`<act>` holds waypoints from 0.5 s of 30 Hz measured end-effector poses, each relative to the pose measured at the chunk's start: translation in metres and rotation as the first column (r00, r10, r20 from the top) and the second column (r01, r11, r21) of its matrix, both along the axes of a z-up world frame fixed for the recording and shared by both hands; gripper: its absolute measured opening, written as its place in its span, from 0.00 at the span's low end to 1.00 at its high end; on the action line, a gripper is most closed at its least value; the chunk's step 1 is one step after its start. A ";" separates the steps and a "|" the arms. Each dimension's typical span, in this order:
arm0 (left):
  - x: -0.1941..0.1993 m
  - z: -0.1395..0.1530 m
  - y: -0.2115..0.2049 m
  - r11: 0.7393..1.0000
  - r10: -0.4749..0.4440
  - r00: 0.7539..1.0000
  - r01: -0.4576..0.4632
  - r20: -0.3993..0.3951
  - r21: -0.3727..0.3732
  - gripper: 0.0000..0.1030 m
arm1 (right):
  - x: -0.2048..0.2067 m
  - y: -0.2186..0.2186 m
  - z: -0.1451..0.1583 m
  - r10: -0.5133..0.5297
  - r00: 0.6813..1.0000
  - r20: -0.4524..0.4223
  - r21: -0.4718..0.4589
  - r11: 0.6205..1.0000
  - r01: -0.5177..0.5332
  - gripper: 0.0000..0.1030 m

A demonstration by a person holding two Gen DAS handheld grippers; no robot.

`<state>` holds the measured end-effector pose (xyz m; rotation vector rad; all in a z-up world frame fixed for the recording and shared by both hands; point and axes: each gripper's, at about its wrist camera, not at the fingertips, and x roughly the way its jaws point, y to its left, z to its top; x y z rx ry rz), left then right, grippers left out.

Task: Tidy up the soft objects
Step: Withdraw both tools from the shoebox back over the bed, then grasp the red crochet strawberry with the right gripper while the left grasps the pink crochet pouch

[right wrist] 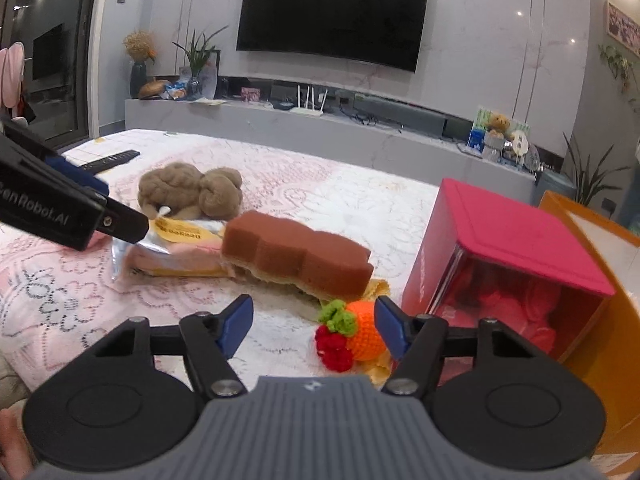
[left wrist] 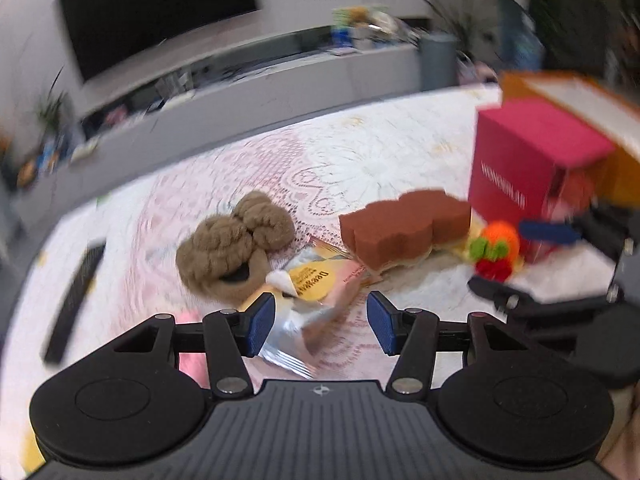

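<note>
A lace-covered table (left wrist: 360, 152) holds a tan knitted bundle (left wrist: 236, 240) (right wrist: 188, 192), a foil snack packet (left wrist: 312, 280) (right wrist: 180, 240), a brown sponge (left wrist: 404, 228) (right wrist: 296, 256) and a crocheted orange fruit with green leaves and red berries (left wrist: 496, 244) (right wrist: 360, 332). My left gripper (left wrist: 322, 320) (right wrist: 108, 204) hangs open just over the packet, its pads apart from it. My right gripper (right wrist: 314, 324) (left wrist: 520, 262) is open around the crocheted fruit, which sits close to the right pad; no squeeze shows.
A pink box (right wrist: 500, 256) (left wrist: 528, 160) lies on its side at the right with red soft things inside. An orange box (right wrist: 600, 280) stands behind it. A black remote (right wrist: 108, 160) (left wrist: 76, 296) lies at the far left. A yellow cloth (right wrist: 380, 286) peeks from under the sponge.
</note>
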<state>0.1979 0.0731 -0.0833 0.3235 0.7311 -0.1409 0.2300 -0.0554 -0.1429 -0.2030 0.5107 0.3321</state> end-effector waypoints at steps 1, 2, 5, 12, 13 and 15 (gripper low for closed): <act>0.002 -0.003 -0.003 0.999 -0.023 1.000 0.023 0.002 0.044 0.61 | 0.002 0.001 -0.003 -0.003 1.000 -0.001 -0.006 1.000 0.003 0.61; 0.005 -0.007 -0.004 0.996 -0.040 0.999 0.039 0.000 0.074 0.61 | 0.004 0.002 -0.005 -0.007 1.000 -0.003 -0.012 1.000 0.007 0.61; 0.013 -0.018 -0.009 0.984 -0.089 0.996 0.090 -0.014 0.153 0.62 | 0.008 0.002 -0.013 -0.020 1.000 -0.012 -0.022 1.000 0.020 0.61; 0.020 -0.042 -0.021 0.940 -0.161 0.987 0.154 -0.003 0.305 0.64 | 0.016 0.004 -0.021 -0.047 0.999 0.018 -0.078 0.996 0.048 0.61; 0.020 -0.045 -0.022 0.933 -0.171 0.985 0.163 -0.002 0.322 0.64 | 0.017 0.006 -0.022 -0.050 0.998 0.026 -0.095 0.994 0.053 0.61; 0.020 -0.051 -0.024 0.912 -0.191 0.982 0.177 0.000 0.370 0.64 | 0.018 0.010 -0.025 -0.056 0.998 0.043 -0.135 0.989 0.061 0.59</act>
